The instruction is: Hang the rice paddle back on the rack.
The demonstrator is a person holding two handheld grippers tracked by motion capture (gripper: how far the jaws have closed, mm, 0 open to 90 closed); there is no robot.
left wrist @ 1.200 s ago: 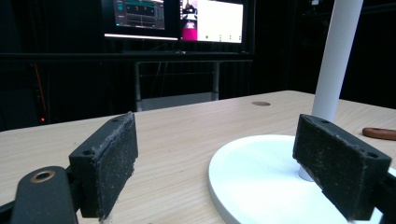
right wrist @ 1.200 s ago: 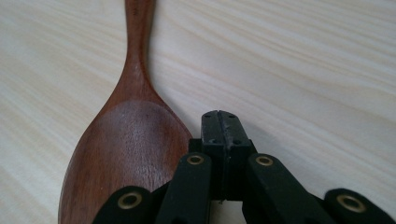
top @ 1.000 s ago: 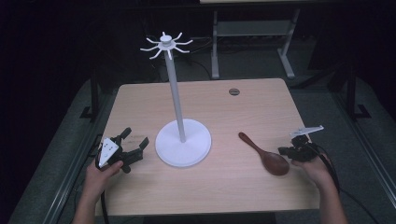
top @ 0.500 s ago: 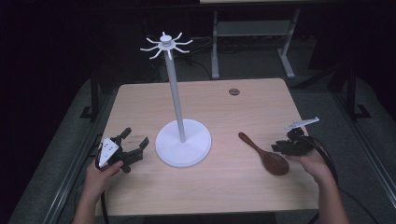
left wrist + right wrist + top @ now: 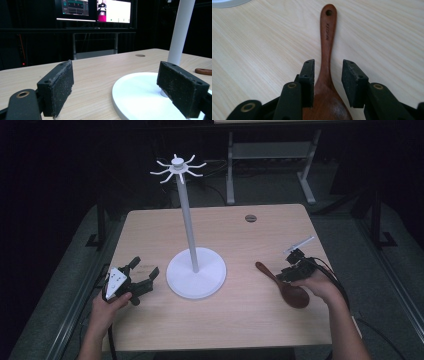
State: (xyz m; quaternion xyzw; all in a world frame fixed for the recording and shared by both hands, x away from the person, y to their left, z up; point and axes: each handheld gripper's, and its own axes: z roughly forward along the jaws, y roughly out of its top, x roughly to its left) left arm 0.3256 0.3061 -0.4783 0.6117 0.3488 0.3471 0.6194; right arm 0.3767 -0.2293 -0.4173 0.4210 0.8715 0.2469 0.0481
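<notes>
Right tool (image 5: 328, 82) straddles spoon (image 5: 327, 42) — handle hole visible.

Spoon (image 5: 282, 285) lies on table (image 5: 240, 325), right of stand (image 5: 196, 279).

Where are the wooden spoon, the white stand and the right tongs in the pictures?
wooden spoon (image 5: 327, 37): right gripper view, on its handle.
white stand (image 5: 196, 279): high view, on its round base.
right tongs (image 5: 327, 82): right gripper view, midway between the open tips, over the spoon's neck.

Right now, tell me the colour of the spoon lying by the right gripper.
Dark reddish-brown wood; the spoon shows best in the right gripper view.
</notes>
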